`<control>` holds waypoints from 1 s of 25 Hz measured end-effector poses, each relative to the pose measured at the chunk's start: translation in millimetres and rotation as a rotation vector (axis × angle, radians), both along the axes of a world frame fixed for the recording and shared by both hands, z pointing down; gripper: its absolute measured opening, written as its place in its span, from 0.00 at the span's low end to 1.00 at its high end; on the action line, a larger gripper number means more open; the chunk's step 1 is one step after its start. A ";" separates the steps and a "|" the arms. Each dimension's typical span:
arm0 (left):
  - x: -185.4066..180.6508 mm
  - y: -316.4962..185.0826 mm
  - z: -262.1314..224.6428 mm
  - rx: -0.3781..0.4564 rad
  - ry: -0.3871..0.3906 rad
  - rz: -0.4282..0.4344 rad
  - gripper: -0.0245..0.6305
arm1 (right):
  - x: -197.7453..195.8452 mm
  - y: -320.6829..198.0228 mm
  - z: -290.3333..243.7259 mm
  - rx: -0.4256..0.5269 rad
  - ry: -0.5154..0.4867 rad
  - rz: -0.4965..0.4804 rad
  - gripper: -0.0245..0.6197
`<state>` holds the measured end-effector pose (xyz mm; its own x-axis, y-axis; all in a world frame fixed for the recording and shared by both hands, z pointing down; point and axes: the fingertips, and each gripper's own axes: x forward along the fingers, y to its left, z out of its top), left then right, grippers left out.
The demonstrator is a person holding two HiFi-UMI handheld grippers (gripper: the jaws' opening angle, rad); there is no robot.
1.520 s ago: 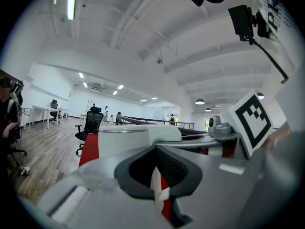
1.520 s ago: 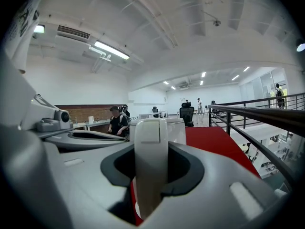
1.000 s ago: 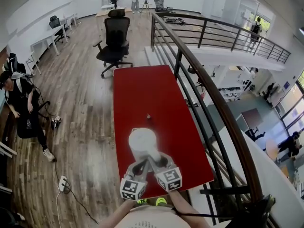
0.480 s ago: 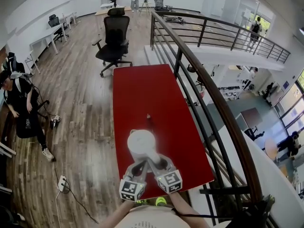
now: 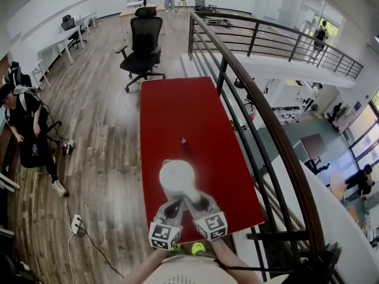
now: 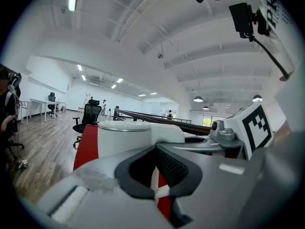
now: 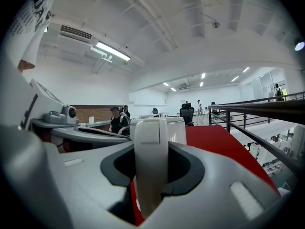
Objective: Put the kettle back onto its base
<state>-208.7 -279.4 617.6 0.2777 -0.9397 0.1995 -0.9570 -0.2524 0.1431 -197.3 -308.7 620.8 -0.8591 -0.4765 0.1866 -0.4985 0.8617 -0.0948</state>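
Observation:
A white kettle [image 5: 176, 176] stands on the near half of the red table [image 5: 189, 108]. No base shows apart from it; what is beneath it is hidden. Both grippers come at its handle from my side. My right gripper [image 5: 190, 201] is shut on the handle [image 7: 151, 151], which stands upright between its pads, with the kettle body [image 7: 177, 127] just behind. My left gripper [image 5: 176, 204] sits close beside it, level with the handle. Its jaws [image 6: 155, 178] stand a little apart, with only red table and a white sliver in the gap. The kettle body [image 6: 121, 137] rises just ahead of it.
A small dark object [image 5: 183, 141] lies on the table beyond the kettle. A dark railing [image 5: 260, 120] runs along the table's right side with a drop behind it. An office chair [image 5: 142, 43] stands past the far end. A person [image 5: 23, 129] sits at the left.

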 end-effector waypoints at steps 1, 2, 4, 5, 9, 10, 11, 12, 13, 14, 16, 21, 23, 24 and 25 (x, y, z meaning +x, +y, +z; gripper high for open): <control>2.0 0.9 -0.1 0.002 0.003 -0.001 0.03 | 1.6 1.0 0.4 0.000 -0.006 -0.003 0.24; 3.7 2.3 1.2 0.004 0.003 -0.003 0.03 | 3.3 2.4 0.9 0.003 -0.010 -0.006 0.24; 6.7 6.1 3.4 -0.001 0.004 -0.010 0.03 | 6.7 6.3 1.7 0.009 -0.012 -0.012 0.24; 7.7 8.3 3.7 -0.006 0.006 -0.015 0.03 | 7.8 8.6 1.7 0.013 -0.011 -0.015 0.24; 8.3 16.4 6.4 -0.017 0.010 -0.040 0.03 | 8.9 16.1 1.8 0.028 -0.007 -0.028 0.24; 7.8 18.7 6.8 -0.022 0.012 -0.048 0.03 | 8.6 17.9 1.0 0.030 -0.009 -0.031 0.24; 7.5 20.8 6.7 -0.025 0.015 -0.055 0.03 | 8.2 19.5 0.0 0.031 -0.012 -0.033 0.24; 7.4 22.5 6.8 -0.028 0.017 -0.061 0.03 | 8.2 20.5 -0.3 0.034 -0.014 -0.035 0.24; 7.3 23.7 7.2 -0.030 0.019 -0.065 0.03 | 8.9 21.0 0.8 0.040 -0.015 -0.036 0.24; 7.3 24.7 7.6 -0.030 0.020 -0.070 0.03 | 9.9 21.4 2.8 0.046 -0.013 -0.037 0.24; 6.7 26.1 7.4 -0.028 0.021 -0.077 0.03 | 11.4 22.4 5.8 0.047 -0.010 -0.038 0.24; 8.6 25.9 7.2 -0.024 0.027 -0.080 0.03 | 15.0 21.9 5.2 0.056 -0.018 -0.047 0.24; 10.5 25.7 6.8 -0.019 0.032 -0.076 0.03 | 15.1 24.1 3.7 0.055 -0.010 -0.071 0.24; 11.7 26.1 6.6 -0.017 0.034 -0.075 0.03 | 15.4 25.3 3.3 0.057 -0.006 -0.083 0.24; 13.1 26.5 6.8 -0.015 0.036 -0.073 0.03 | 16.1 26.1 3.4 0.060 -0.005 -0.092 0.24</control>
<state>-195.6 -252.9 624.3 0.2155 -0.9547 0.2050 -0.9670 -0.1795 0.1809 -181.2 -282.5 624.2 -0.9004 -0.4060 0.1562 -0.4170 0.9078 -0.0441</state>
